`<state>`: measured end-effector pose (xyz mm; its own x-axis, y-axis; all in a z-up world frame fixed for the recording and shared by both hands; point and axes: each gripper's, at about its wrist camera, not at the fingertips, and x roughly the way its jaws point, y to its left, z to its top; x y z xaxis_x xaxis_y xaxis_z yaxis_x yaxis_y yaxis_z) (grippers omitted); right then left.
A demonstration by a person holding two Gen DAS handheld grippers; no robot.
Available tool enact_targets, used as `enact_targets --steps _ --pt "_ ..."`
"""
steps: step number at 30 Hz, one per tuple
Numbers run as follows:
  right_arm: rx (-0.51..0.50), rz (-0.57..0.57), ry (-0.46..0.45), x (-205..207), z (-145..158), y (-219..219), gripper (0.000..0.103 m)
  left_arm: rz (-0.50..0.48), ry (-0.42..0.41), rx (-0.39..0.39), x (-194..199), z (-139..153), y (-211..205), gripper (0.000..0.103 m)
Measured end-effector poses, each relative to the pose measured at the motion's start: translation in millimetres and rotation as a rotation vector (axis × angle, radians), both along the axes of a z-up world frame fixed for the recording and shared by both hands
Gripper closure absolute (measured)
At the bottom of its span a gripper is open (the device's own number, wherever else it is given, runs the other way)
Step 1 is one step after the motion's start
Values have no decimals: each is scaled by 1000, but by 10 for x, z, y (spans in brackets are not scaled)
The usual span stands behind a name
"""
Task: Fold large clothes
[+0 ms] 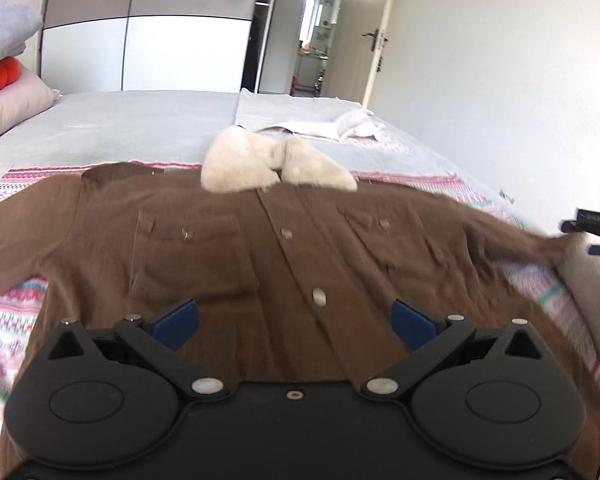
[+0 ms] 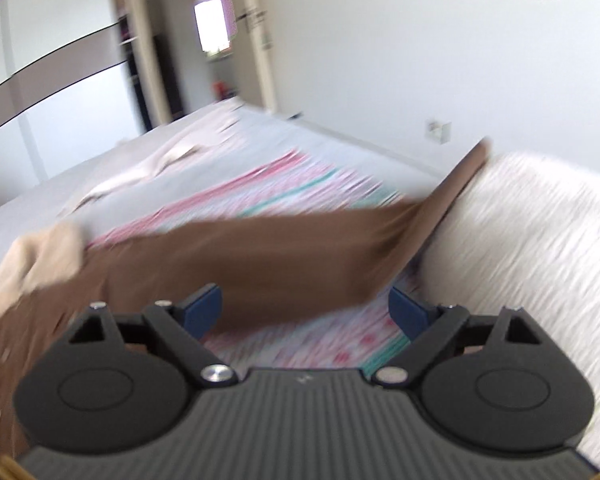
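Both tongs stand wide apart with nothing pinched. The left tongs (image 1: 294, 322) hover over the lower front of the brown jacket (image 1: 228, 248), blue pads clear of the cloth. The right tongs (image 2: 305, 312) are just as wide; the jacket's sleeve (image 2: 300, 248) hangs across the gap ahead of them, and the blur hides whether a pad brushes it.

The jacket lies face up, buttoned, on the bed (image 1: 132, 120): a soft, matte brown fabric with two flapped chest pockets, pale round buttons down the placket and a fluffy cream collar (image 1: 260, 164). Beneath it lies a knit-patterned blanket (image 1: 8, 320) in pink, white and teal bands, over a smooth grey bedspread.

The left wrist view shows the whole chest spread flat and both sleeves reaching outward. At its right edge the other tool (image 1: 592, 228) is seen by the sleeve's end. It also takes in a crumpled white cloth (image 1: 332, 124) farther up the bed, pillows (image 1: 8, 108) with an orange object at the left, a wardrobe (image 1: 148, 28) with glossy white and grey panels, and an open door.

The right wrist view, heavily smeared, alone shows the sleeve lifted off the blanket, its cuff end resting against a white ribbed cushion-like surface (image 2: 540, 240) at the bed's edge.
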<state>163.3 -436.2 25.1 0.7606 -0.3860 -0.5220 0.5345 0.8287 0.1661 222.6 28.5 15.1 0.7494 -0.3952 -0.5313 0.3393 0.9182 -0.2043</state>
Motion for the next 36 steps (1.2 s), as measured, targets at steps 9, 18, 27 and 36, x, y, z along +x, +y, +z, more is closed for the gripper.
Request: enact_targets --steps 9,18,27,36 --pt "-109 -273 117 605 -20 -739 19 151 27 -49 804 -144 -93 0" --pt "-275 -261 268 1077 -424 -950 98 286 46 -111 1360 -750 18 0" --pt "-385 -90 29 1157 395 -206 99 160 79 -251 1398 -753 263 0" --pt "-390 263 -207 1407 1275 1069 99 163 76 -317 1376 -561 587 0"
